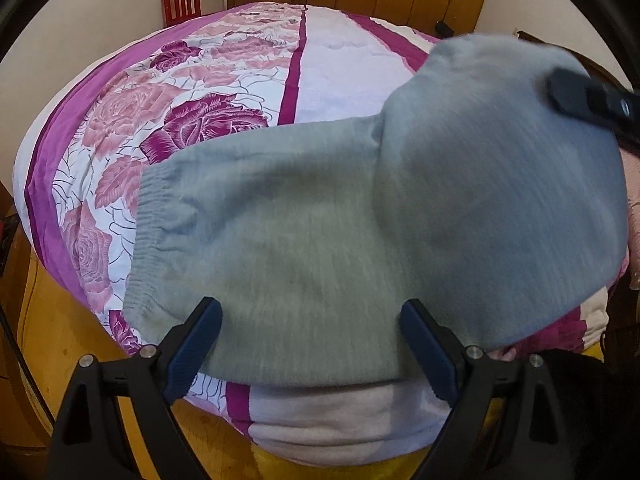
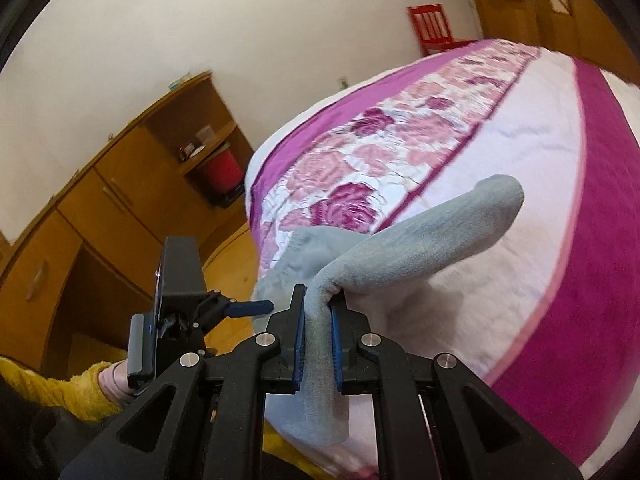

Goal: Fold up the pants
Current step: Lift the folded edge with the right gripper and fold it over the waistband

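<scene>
The grey fleece pants (image 1: 304, 232) lie near the front edge of the floral pink-and-purple bedspread (image 1: 168, 92), long axis across it, the elastic waistband (image 1: 150, 216) toward the left. The right gripper (image 2: 318, 320) is clamped on the raised leg end, mid-fold, I think. Next it should carry that end over toward the waistband, while the left gripper (image 1: 310, 344), jaws wide apart, holds nothing.

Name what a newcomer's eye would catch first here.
The grey pants sprawl over a bed's purple rose-print bedspread, half lifted. The right gripper is clamped on a bunched fold of them, while the left gripper stands open over the near edge.
</scene>
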`<state>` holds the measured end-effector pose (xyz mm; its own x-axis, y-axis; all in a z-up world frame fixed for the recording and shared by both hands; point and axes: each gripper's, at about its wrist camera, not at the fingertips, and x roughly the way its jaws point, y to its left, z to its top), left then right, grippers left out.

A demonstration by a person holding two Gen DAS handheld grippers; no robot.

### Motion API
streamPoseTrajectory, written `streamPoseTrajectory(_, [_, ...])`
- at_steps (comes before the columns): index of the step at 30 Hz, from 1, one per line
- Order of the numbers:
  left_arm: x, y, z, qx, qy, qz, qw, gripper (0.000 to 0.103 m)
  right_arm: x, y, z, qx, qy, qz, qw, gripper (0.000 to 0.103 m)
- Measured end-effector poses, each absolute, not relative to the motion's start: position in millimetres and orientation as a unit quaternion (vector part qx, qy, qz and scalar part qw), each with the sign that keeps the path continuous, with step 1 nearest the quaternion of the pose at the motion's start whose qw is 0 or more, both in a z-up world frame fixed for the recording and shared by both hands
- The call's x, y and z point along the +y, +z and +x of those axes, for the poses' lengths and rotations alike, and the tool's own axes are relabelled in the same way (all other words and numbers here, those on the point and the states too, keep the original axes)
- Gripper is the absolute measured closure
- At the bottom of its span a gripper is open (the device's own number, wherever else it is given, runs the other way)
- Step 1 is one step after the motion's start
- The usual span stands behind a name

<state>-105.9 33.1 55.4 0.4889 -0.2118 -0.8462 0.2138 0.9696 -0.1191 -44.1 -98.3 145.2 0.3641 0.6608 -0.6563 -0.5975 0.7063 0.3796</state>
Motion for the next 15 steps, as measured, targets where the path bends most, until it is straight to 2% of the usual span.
streamPoseTrajectory(9, [89.8, 76.1, -117.1, 0.467, -0.077, -0.029, 0.880, 0.009, -53.1, 152.1, -35.7, 0.416, 0.416, 0.010, 0.809, 0.092])
streamPoseTrajectory(15, [133.6, 69.1, -109.1, 0.464, -0.031, -0.071, 0.883, 0.009, -21.7, 143.7, -21.6, 0.433, 0.434, 0.000, 0.790, 0.092])
